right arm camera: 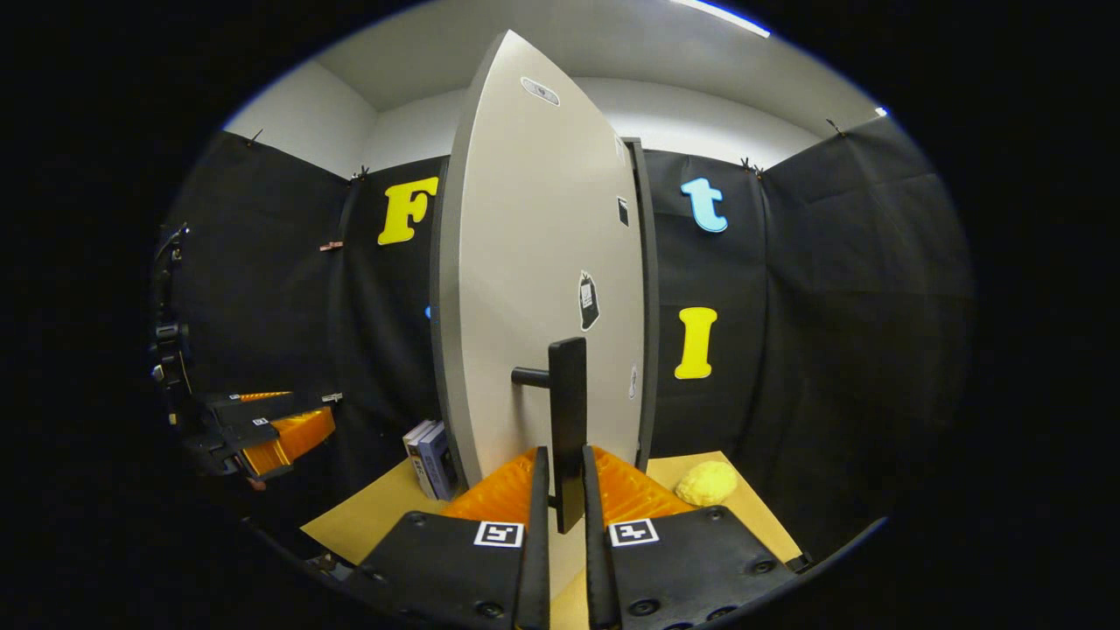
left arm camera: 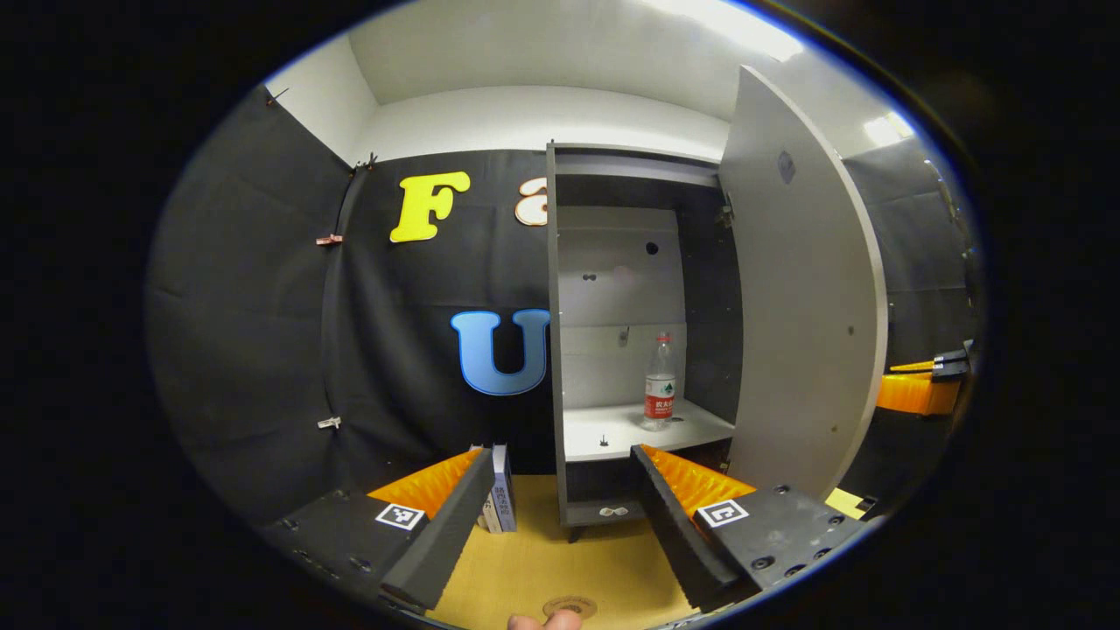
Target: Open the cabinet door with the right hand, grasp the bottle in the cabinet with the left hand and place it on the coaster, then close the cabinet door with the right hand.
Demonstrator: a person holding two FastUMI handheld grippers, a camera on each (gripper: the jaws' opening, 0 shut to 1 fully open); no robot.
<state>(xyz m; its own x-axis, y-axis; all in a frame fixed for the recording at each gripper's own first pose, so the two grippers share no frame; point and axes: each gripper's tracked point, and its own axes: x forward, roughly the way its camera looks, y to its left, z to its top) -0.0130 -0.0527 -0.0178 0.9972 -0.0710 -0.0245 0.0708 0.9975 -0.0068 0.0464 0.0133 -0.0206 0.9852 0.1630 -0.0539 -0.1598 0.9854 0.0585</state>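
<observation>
The grey cabinet (left arm camera: 555, 350) stands open on the tan table, its door (left arm camera: 805, 297) swung out to the right. On its white shelf stands a clear bottle (left arm camera: 660, 383) with a red label, upright. My left gripper (left arm camera: 560, 525) is open, its two fingers spread wide, well short of the cabinet front. A round coaster (left arm camera: 569, 605) lies on the table below them, beside a fingertip. In the right gripper view, my right gripper (right arm camera: 560, 499) is shut on the black door handle (right arm camera: 567, 420) of the door (right arm camera: 542, 262). The left gripper (right arm camera: 262, 429) hangs at far left there.
A few books (left arm camera: 499, 499) stand upright left of the cabinet, the books (right arm camera: 430, 459) also left of the door. A yellow sponge-like lump (right arm camera: 709, 483) lies on the table at right. The right gripper (left arm camera: 919, 385) pokes out behind the door edge. Black cloth walls close in all round.
</observation>
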